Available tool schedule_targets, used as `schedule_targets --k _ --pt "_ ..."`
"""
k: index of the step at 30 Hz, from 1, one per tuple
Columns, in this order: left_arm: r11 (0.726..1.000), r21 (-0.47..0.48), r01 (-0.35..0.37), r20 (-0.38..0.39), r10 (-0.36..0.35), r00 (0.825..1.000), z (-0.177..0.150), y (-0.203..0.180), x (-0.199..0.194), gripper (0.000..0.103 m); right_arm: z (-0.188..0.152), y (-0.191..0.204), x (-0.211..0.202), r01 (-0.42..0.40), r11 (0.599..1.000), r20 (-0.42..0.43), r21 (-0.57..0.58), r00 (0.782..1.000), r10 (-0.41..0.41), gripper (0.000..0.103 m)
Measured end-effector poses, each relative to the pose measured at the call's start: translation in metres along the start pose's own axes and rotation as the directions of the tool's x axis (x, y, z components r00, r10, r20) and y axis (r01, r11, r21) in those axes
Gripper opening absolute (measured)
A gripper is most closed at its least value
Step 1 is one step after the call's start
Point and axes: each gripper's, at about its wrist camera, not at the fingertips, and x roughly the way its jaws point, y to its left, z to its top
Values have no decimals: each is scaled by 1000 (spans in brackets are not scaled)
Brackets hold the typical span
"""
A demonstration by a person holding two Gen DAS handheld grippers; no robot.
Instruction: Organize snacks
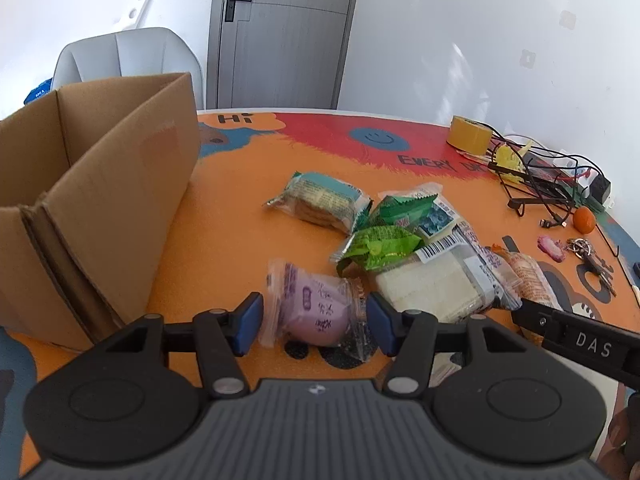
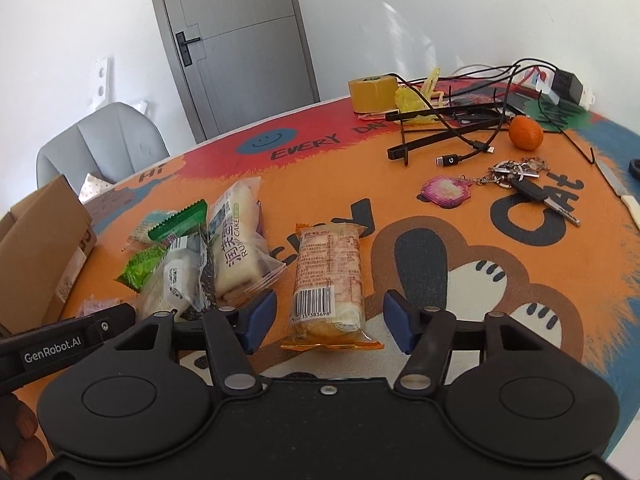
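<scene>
Here, in the left wrist view, the left tool [image 1: 314, 322] straddles a purple snack packet [image 1: 316, 309] lying on the orange worktop [image 1: 224, 240]; its blue pads sit at the wrapper's edges, partly open, not visibly pressing. A cardboard box [image 1: 100, 200] stands to the far left. In the right wrist view, the right tool [image 2: 329, 322] flanks an orange-wrapped cake packet [image 2: 330, 280], with clear gaps on both sides.
</scene>
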Motion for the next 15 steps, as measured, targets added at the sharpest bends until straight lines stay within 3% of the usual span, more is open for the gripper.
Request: schedule_targets --k 1,7,15 --pt "1000 9 -3 11 3 1000 -1 -1 -1 47 0 0 -1 0 1000 0 -5 1000 0 39" --pt "1000 6 25 12 -26 1000 -2 -1 -5 25 1 -2 -8 -26 1000 11 18 1000 25 37" --pt "999 -11 45 54 -44 998 4 4 -24 20 7 1 -25 -36 999 55 31 998 34 36"
